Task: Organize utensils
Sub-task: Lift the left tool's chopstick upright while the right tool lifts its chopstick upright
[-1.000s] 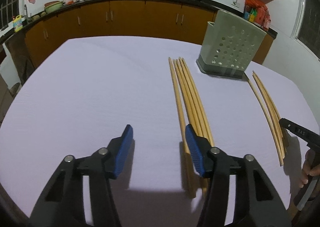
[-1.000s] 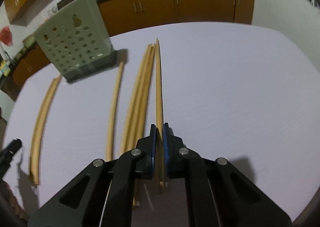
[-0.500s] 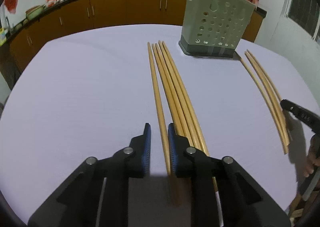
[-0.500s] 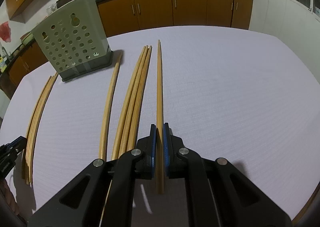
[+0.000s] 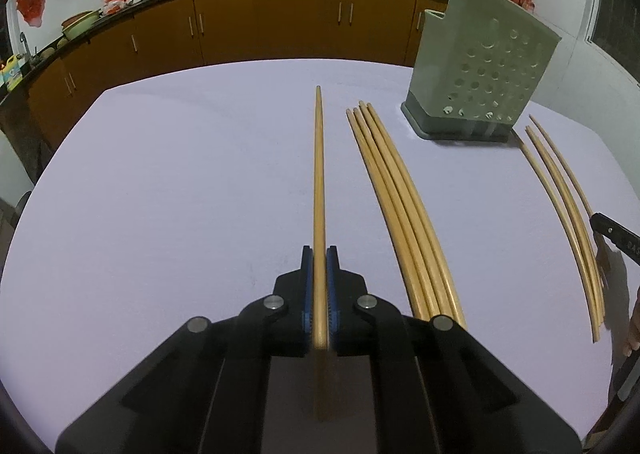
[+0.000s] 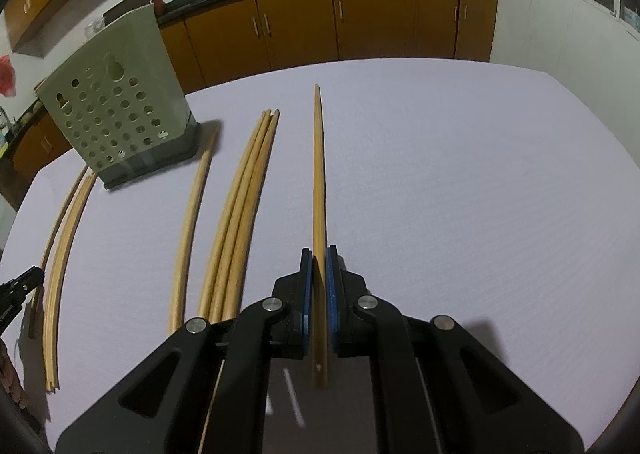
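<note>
Both grippers, left gripper (image 5: 319, 266) and right gripper (image 6: 319, 266), are each clamped on one chopstick (image 5: 319, 181). The pinch is near the back end, so the long tips could swing and miss the holder (image 5: 478, 65) at upper right.

bench (image 5: 160, 193): pale lilac, plain
chopsticks (image 5: 400, 205): light tan wood
utensil holder (image 5: 484, 69): grey-green, dotted with round holes, dark grey base
left gripper (image 5: 319, 286): black, blue pads
right gripper (image 6: 319, 286): black, blue pads
cabinets (image 5: 240, 25): orange-brown, black top

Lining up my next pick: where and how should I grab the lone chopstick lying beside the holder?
Grip the lone chopstick near its thicker near end, from above, jaws across it. It lies flat with bare cloth either side there; its thin tip sits close beside the holder.
</note>
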### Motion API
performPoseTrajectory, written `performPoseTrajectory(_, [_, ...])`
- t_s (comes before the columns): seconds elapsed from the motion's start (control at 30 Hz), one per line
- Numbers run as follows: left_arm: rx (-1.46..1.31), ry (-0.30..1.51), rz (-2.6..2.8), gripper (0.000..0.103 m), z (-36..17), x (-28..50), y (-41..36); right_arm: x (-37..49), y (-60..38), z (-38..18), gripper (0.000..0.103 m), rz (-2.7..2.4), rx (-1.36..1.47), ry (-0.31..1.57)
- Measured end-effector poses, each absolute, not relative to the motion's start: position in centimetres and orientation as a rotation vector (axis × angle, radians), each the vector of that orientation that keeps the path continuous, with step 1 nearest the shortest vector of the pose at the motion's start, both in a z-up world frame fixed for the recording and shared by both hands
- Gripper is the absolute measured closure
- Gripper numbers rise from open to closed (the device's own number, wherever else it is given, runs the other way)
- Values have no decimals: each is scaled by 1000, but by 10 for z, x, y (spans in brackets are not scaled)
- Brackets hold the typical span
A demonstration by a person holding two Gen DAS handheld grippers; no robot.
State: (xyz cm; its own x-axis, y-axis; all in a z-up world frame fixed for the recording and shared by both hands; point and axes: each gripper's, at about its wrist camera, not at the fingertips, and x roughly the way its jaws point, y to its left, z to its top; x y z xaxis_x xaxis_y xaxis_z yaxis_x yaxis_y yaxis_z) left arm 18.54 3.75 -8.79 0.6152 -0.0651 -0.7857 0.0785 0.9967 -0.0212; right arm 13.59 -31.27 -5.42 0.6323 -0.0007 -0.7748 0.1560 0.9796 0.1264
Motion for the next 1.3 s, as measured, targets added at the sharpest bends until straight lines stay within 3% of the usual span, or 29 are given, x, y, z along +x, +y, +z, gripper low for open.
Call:
performPoseTrajectory(0.53, [25, 881, -81, 95, -80, 167, 36, 114, -313, -43, 95, -79, 177, 859])
performPoseTrajectory(0.9, [-51, 549, -49, 95, 33, 159, 66, 99, -327, 58, 95, -107, 131, 538])
performPoseTrajectory(1.3, [-51, 454, -52, 96, 78, 173, 67, 118, -334, 89, 96, -121, 142, 457])
